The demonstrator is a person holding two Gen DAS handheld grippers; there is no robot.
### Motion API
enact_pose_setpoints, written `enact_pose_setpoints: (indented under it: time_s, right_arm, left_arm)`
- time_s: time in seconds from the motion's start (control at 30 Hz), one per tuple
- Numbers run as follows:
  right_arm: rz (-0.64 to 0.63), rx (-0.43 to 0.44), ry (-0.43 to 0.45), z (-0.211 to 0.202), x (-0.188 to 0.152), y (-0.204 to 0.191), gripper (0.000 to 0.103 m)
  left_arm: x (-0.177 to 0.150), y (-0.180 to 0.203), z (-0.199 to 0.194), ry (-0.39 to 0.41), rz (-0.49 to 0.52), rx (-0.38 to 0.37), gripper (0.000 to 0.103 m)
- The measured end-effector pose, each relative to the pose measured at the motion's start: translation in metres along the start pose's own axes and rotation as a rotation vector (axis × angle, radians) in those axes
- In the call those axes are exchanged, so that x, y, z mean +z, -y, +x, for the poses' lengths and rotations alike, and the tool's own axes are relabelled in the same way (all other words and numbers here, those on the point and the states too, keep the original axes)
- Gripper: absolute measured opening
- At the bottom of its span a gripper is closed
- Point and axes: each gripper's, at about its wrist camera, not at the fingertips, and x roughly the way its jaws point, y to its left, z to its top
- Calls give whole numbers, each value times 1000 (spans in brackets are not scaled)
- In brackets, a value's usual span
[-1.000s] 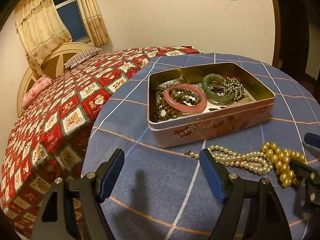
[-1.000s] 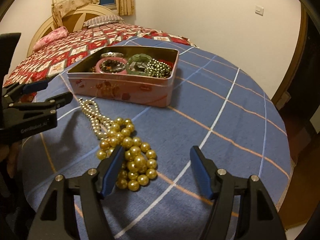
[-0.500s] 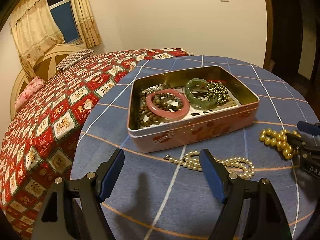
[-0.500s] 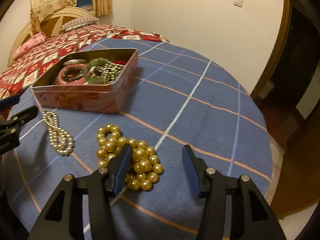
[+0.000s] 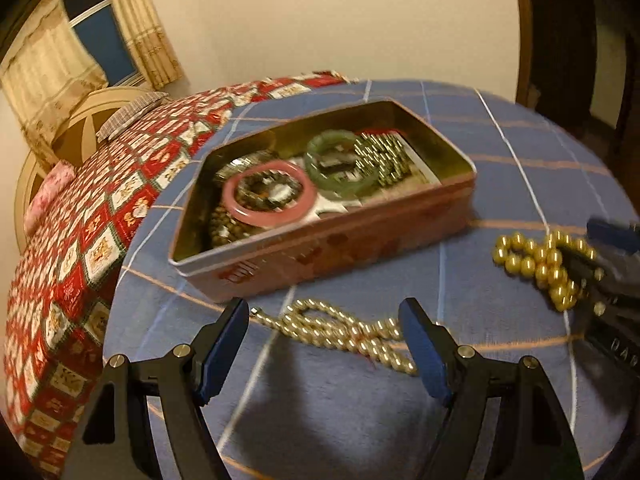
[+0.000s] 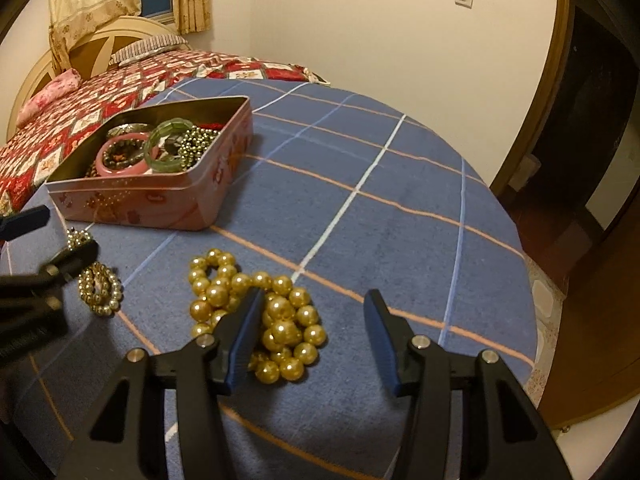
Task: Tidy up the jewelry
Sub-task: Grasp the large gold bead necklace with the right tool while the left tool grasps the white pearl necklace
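A pink tin box (image 5: 336, 244) (image 6: 132, 200) holds a pink bangle (image 5: 264, 194), a green bangle (image 5: 340, 164) and dark bead strands. A small-pearl necklace (image 5: 344, 336) (image 6: 98, 288) lies on the blue checked tablecloth (image 5: 360, 408) in front of the tin. My left gripper (image 5: 326, 344) is open, its fingers either side of that necklace. A large gold-bead necklace (image 6: 256, 312) (image 5: 540, 264) lies in a heap to the right. My right gripper (image 6: 316, 332) is open, its left finger over the heap.
A bed with a red patchwork cover (image 5: 80, 216) (image 6: 80, 108) stands beyond the table's left edge. A wooden door frame (image 6: 532, 120) and dark doorway are on the right. The round table's edge (image 6: 532, 320) curves close on the right.
Both grippers have shifted: the left moved closer over the small-pearl necklace, the right swung so the gold beads sit under its left finger. Both stay open.
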Motion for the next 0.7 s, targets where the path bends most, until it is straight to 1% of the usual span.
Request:
enact_pose_setpoints:
  time_s: [0.1, 0.17, 0.23, 0.3, 0.33, 0.4, 0.43, 0.47, 0.5, 0.53, 0.57, 0.6, 0.63, 0.67, 0.7]
  right_arm:
    - [-3, -2, 0, 0, 0, -1, 53]
    - [-7, -3, 2, 0, 0, -2, 53]
    - [-18, -4, 6, 0, 0, -5, 52]
    - [-28, 2, 9, 0, 0, -7, 45]
    - [-33, 11, 12, 0, 0, -9, 43]
    - [-43, 30, 14, -1, -1, -12, 28]
    - [-55, 33, 17, -1, -1, -15, 28]
    - [-71, 34, 21, -2, -2, -18, 28]
    - [-77, 44, 22, -2, -2, -19, 24]
    - [-76, 59, 26, -3, -3, -20, 24]
    - [-75, 64, 27, -3, -3, -20, 23]
    - [-77, 71, 30, -3, -3, -20, 23]
    - [-76, 84, 37, -4, -4, -20, 21]
    - [-82, 89, 47, -6, -4, -21, 15]
    - [-84, 93, 47, -7, -3, -23, 13]
  left_arm:
    - [-9, -3, 0, -6, 40, 9, 78]
    - [-14, -15, 0, -15, 25, -5, 83]
    - [-18, -31, 2, -29, -11, -30, 83]
    - [-22, -40, 3, -32, -36, -36, 83]
    - [-23, -45, 4, -32, -49, -52, 83]
    - [-25, -48, 5, -32, -69, -79, 82]
    - [-26, -50, 5, -30, -80, -106, 74]
    - [-26, -50, 5, -29, -91, -145, 59]
    - [-27, -49, 3, -29, -91, -166, 50]
    - [-25, -45, 1, -28, -72, -174, 30]
    - [-24, -40, 0, -29, -49, -180, 16]
    - [-23, -38, 0, -32, -43, -196, 13]
    - [-24, -37, -1, -31, -39, -199, 13]
    - [-24, -38, -1, -29, -36, -201, 13]
    - [-25, -39, -2, -28, -35, -201, 12]
